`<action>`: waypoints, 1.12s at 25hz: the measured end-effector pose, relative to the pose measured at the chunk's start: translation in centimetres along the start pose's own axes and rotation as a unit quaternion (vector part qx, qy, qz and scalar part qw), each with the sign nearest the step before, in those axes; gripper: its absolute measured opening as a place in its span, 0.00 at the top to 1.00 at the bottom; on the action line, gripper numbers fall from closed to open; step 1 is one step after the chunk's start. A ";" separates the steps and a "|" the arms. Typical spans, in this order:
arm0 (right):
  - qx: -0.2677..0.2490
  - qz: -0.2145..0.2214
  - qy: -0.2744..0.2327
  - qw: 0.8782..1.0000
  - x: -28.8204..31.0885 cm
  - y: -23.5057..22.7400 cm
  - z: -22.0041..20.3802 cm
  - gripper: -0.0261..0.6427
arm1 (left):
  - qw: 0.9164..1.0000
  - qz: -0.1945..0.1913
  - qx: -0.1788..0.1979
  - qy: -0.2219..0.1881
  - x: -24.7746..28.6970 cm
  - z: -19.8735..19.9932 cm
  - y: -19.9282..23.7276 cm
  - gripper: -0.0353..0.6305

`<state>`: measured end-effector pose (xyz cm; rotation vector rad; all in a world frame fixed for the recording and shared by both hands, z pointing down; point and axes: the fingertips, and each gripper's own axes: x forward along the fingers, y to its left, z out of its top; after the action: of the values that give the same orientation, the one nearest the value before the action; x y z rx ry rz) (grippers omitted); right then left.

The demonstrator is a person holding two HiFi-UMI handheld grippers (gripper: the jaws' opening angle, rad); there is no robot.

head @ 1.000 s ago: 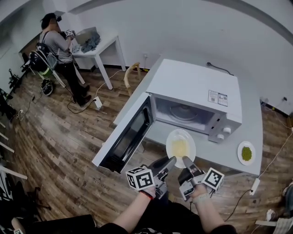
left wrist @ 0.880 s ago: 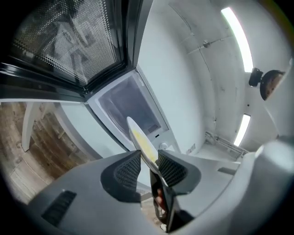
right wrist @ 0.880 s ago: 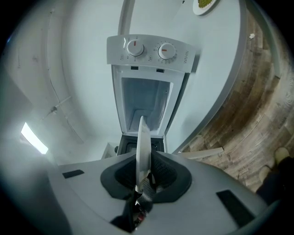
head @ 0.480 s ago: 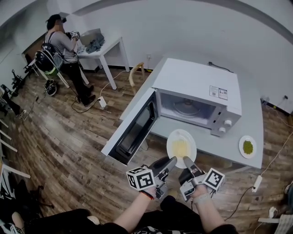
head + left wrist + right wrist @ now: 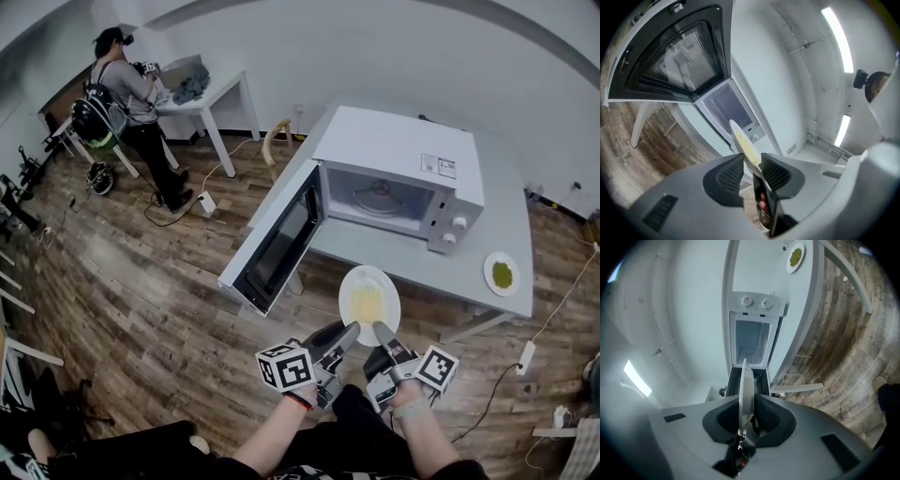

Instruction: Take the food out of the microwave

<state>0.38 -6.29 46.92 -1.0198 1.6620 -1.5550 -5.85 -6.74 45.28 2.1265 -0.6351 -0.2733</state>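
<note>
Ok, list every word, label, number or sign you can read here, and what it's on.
Nothing here can be read as text.
Two stickers on top of the microwave: too small to read.
Knob panel: markings too small to read.
Left marker cube, right marker cube: black-and-white square patterns only, no words.
Plate: no print.

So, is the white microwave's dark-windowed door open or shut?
Open: the door swings wide to the left, showing the bare glass turntable inside.

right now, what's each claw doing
Left claw: closed on the plate, at its near rim.
Right claw: closed on the same plate's rim.
</note>
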 end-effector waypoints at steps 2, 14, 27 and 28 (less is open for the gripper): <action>-0.003 -0.003 -0.003 1.000 -0.9 -0.1 -0.6 0.87 | 1.000 -0.002 0.001 0.002 -0.7 -0.6 -0.5 0.78; -0.006 -0.001 -0.016 1.000 -5.0 -0.1 -3.1 0.87 | 1.000 -0.008 0.001 0.010 -3.3 -4.0 -2.6 0.78; 0.002 0.004 -0.028 1.000 -7.6 0.1 -4.3 0.87 | 1.000 -0.017 0.003 0.015 -4.5 -5.7 -4.2 0.78; 0.002 0.004 -0.028 1.000 -7.7 0.1 -4.3 0.87 | 1.000 -0.017 0.003 0.015 -4.5 -5.8 -4.3 0.78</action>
<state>0.46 2.50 46.86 -1.0439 1.6212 -1.5101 -5.83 1.78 45.10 2.1455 -0.5843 -0.2581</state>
